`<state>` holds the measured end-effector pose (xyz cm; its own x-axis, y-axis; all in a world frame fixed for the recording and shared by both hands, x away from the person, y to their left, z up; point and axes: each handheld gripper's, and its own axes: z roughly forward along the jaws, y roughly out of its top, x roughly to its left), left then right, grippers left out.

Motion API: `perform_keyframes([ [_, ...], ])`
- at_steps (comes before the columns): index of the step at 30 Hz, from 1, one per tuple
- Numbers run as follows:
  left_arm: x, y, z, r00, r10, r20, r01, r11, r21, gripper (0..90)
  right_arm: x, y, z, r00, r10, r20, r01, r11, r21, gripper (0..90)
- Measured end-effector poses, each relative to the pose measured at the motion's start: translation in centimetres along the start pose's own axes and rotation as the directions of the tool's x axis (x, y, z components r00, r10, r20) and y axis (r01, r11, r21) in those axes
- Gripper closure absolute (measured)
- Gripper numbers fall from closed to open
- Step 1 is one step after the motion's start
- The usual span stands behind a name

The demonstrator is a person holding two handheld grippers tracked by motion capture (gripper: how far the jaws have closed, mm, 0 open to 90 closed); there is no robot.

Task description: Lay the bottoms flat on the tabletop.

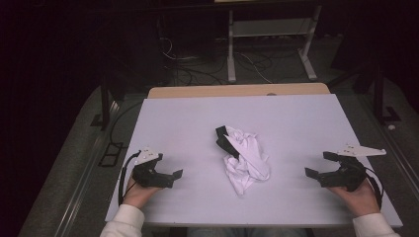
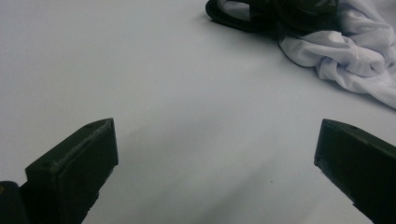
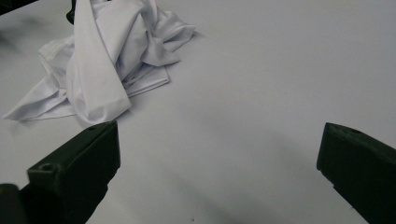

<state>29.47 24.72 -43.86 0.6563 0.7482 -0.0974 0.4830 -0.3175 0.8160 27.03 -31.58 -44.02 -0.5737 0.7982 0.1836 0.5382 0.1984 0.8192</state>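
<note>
Both tools stand wide and hold nothing. The left tool (image 1: 170,175) rests low at 8 o'clock on the white counter (image 1: 296,123), jaws aimed toward the middle; the right tool (image 1: 318,165) sits at 4 o'clock, aimed likewise. Each hand grips from below, wrists near the counter's near edge. Between them, at centre, lies a crumpled white garment (image 1: 244,160) with a black part (image 1: 225,139) at its 11 o'clock, untouched.
</note>
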Motion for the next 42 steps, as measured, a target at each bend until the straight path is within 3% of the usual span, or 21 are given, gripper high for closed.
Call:
perform_keyframes([
  [26, -0.4, 0.6, -0.4, 1.0, 0.004, -0.003, -0.004, 1.0, -0.009, 0.0, 0.2, 0.8, 0.0, 0.9999, -0.011, 0.011, 0.011, 1.0, -0.009, 0.0],
  [31, -0.6, 1.5, -0.4, 0.9998, 0.013, -0.012, -0.013, 0.9998, -0.015, 0.0, 0.3, 2.0, 0.0, 0.9999, -0.013, 0.007, 0.013, 1.0, -0.012, 0.0],
  [42, -1.8, 3.7, 0.8, 0.9981, 0.058, 0.022, -0.058, 0.9983, -0.005, 0.0, 0.6, 3.7, 0.7, 0.9992, -0.04, -0.005, 0.04, 0.999, 0.006, 0.0],
])
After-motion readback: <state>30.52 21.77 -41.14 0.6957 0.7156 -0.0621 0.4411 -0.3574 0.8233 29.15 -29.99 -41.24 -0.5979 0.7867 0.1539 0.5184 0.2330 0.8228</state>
